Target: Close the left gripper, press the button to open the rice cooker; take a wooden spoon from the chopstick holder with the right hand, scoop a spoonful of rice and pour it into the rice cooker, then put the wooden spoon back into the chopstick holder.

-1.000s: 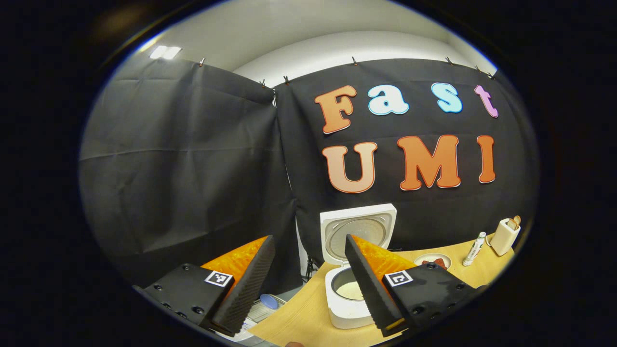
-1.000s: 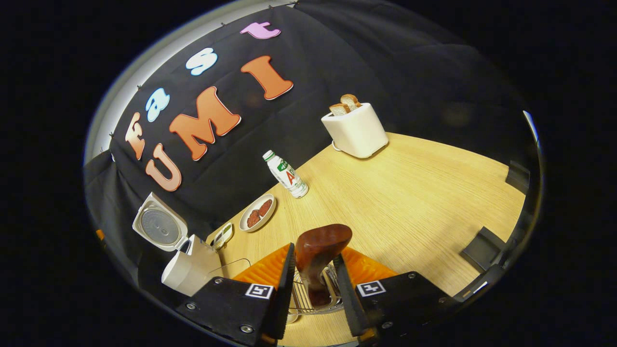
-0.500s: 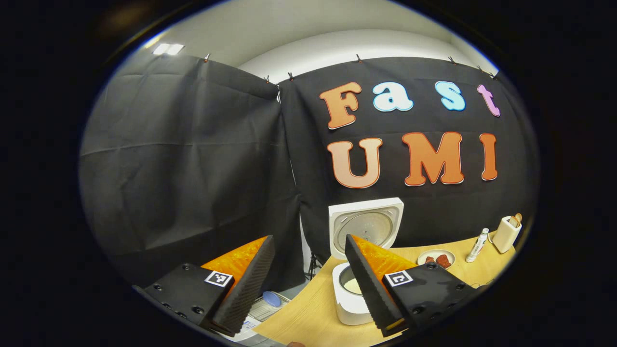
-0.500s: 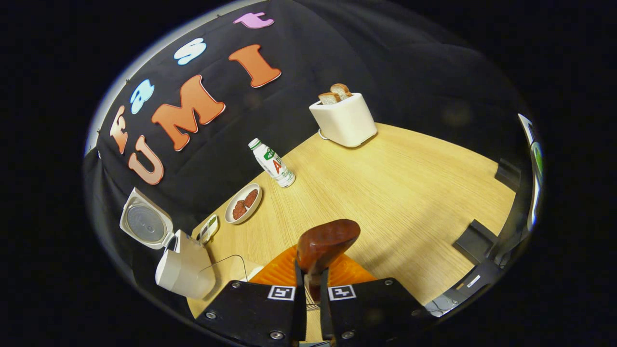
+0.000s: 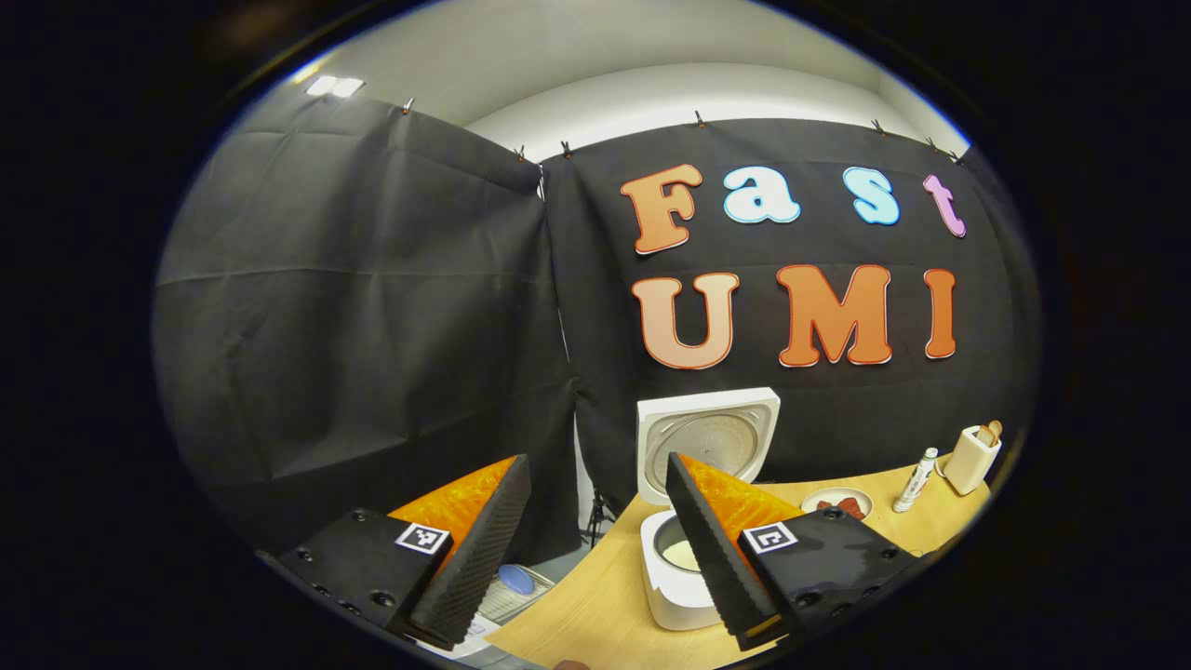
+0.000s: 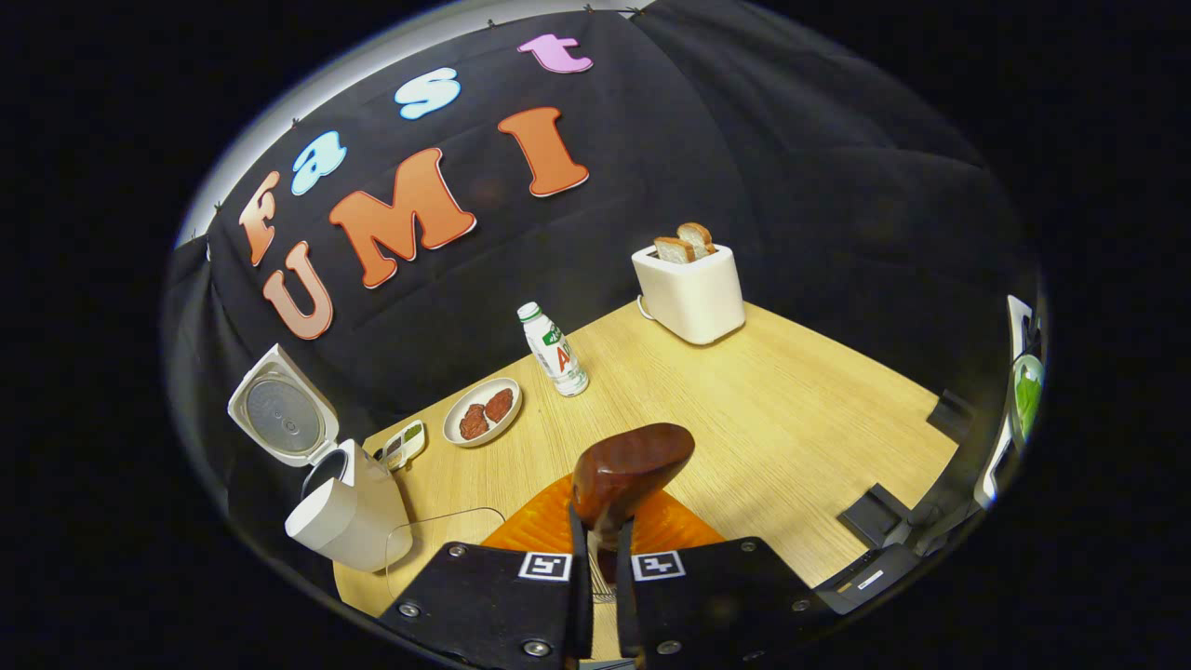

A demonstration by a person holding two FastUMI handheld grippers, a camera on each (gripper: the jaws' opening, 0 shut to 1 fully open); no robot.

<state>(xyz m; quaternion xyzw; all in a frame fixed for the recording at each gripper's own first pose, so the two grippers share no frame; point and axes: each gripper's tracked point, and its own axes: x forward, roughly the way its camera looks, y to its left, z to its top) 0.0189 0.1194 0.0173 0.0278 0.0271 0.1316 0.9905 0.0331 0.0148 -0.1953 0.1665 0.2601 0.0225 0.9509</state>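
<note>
Black cloth hangs as the booth's wall behind a pale wooden desk (image 6: 744, 419). At the desk's far left corner stands a white rice cooker (image 6: 349, 507), its square lid (image 6: 279, 407) tipped up and back to show the round metal inner plate. In the left gripper view the same cooker (image 5: 675, 582) sits just beyond the left tongs (image 5: 595, 549), and a layer of pale rice shows in the bottom of its open pot (image 5: 679, 551).

The left tongs stand wide apart with nothing between them, raised over the desk's edge and short of the cooker.

The right tongs (image 6: 595, 582) are closed on the handle of a dark brown wooden spoon (image 6: 628, 465), both fingers pressing its narrow stem; the rounded bowl of the spoon rises above the fingertips, over the middle of the desk. Thin wire bars show low between the fingers, too little to tell what they belong to.

Farther back on the desk lie a small white oval plate (image 6: 482, 411) with two dark red patties, a white plastic bottle with a green cap (image 6: 554, 351) upright just right of it, and a white toaster (image 6: 690, 290) holding two slices of bread near the wall. A small flat device with coloured buttons (image 6: 402, 444) lies between the cooker and the plate.
</note>
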